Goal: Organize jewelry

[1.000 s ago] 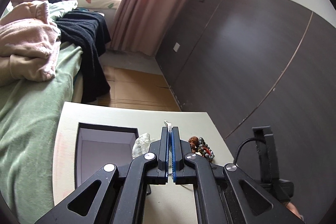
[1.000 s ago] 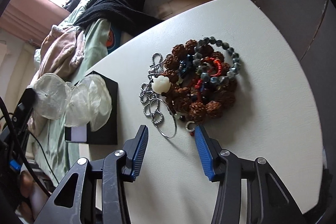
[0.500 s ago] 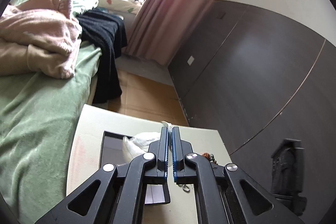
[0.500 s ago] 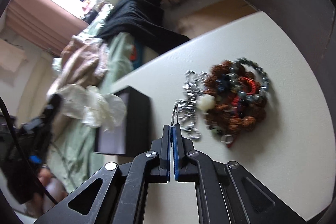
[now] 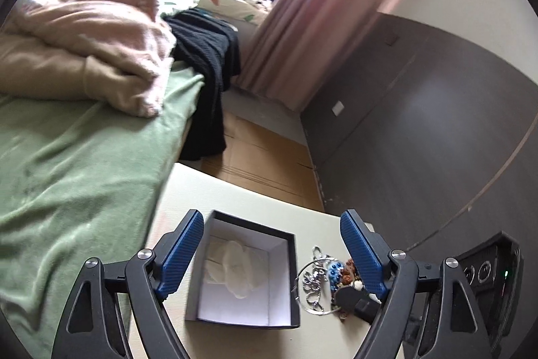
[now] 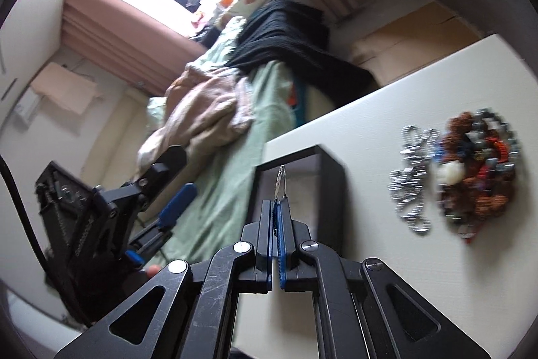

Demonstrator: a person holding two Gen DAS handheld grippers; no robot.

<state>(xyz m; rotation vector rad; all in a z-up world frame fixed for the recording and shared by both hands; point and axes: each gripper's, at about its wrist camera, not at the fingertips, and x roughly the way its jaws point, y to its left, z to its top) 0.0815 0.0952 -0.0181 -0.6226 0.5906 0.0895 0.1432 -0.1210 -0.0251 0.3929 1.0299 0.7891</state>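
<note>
We see the left gripper [image 5: 272, 253] with its jaws opening wide, nothing pressed between them, above the black box [image 5: 247, 273] where a white pouch [image 5: 232, 268] lies. The right gripper [image 6: 276, 217] is clamped together on a thin silver ring [image 6: 281, 182], held over the box's near edge. The jewelry pile [image 6: 477, 177] and silver chain [image 6: 410, 180] rest on the white table [image 6: 420, 275], right of the box.
</note>
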